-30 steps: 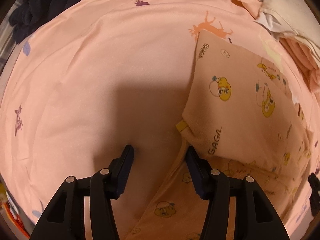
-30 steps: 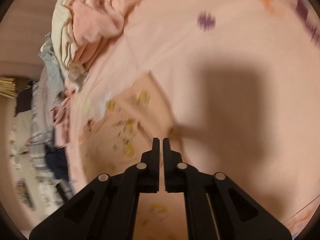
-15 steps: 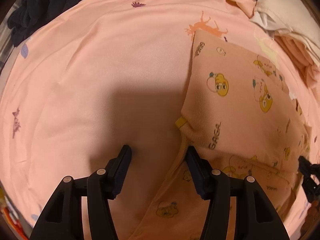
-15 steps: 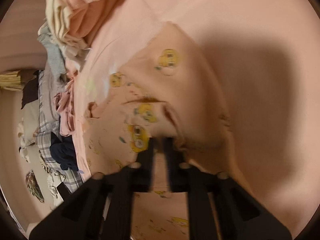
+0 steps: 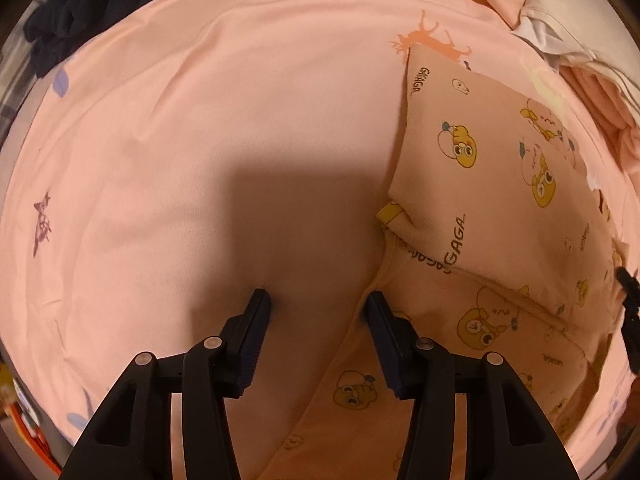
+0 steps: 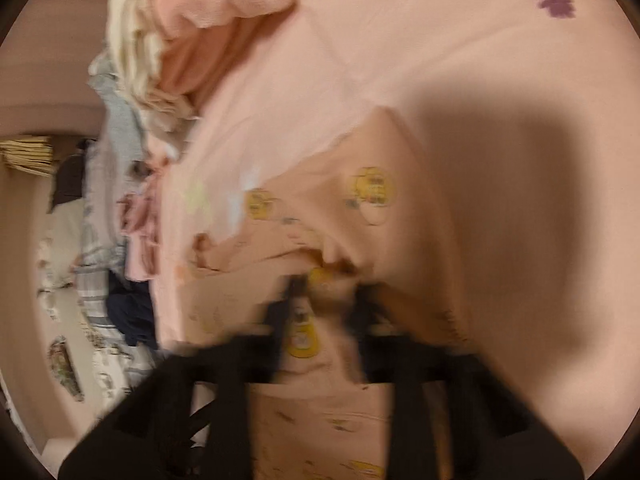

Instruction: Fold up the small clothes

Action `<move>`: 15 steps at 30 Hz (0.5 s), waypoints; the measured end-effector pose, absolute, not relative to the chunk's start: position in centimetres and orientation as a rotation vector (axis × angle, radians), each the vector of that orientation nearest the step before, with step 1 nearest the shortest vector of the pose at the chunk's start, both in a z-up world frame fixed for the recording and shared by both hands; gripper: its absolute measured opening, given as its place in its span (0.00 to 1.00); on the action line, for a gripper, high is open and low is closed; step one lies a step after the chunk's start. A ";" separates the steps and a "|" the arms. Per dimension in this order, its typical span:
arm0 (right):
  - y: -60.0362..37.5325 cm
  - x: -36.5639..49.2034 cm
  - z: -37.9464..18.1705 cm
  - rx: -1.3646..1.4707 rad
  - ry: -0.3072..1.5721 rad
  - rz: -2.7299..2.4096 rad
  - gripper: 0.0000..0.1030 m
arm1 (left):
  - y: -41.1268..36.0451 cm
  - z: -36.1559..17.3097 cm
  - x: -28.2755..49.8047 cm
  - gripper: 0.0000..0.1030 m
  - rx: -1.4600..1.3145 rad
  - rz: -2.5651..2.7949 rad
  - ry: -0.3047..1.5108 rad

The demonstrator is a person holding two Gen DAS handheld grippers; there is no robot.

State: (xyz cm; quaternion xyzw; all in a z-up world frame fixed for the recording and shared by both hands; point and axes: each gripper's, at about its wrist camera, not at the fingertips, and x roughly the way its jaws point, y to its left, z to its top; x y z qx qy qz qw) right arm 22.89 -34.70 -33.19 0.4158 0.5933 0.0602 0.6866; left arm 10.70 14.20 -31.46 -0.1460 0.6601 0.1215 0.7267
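R tongs (image 6: 328,292) were over bare bed sheet (image 5: 200,140) a sec ago. Now they're down on the print garment (image 5: 480,184), at 3 o'clock in L view, clenching its bunched fold (blurry tho). L tongs (image 5: 316,300) are half-released and closing, w/ only the garment's edge inside. You're prob set for the next fold.

The right gripper (image 6: 326,292) was brought down from above the bare pink sheet (image 6: 400,60) onto the cartoon-print garment (image 6: 360,208), whose cloth was gathered between its fingers. The left gripper (image 5: 316,308) was narrowed slightly, its jaws closing over the garment's edge (image 5: 372,280).
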 end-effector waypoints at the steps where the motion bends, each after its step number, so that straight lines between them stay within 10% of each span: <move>1: -34.9 22.6 -32.9 0.942 1.310 0.115 0.07 | 14.1 -31.4 10.9 0.50 -0.313 0.272 1.476; 15: -37.7 23.3 -32.4 0.682 1.455 -0.024 0.11 | 11.8 -31.1 12.6 0.44 -0.231 0.387 1.487</move>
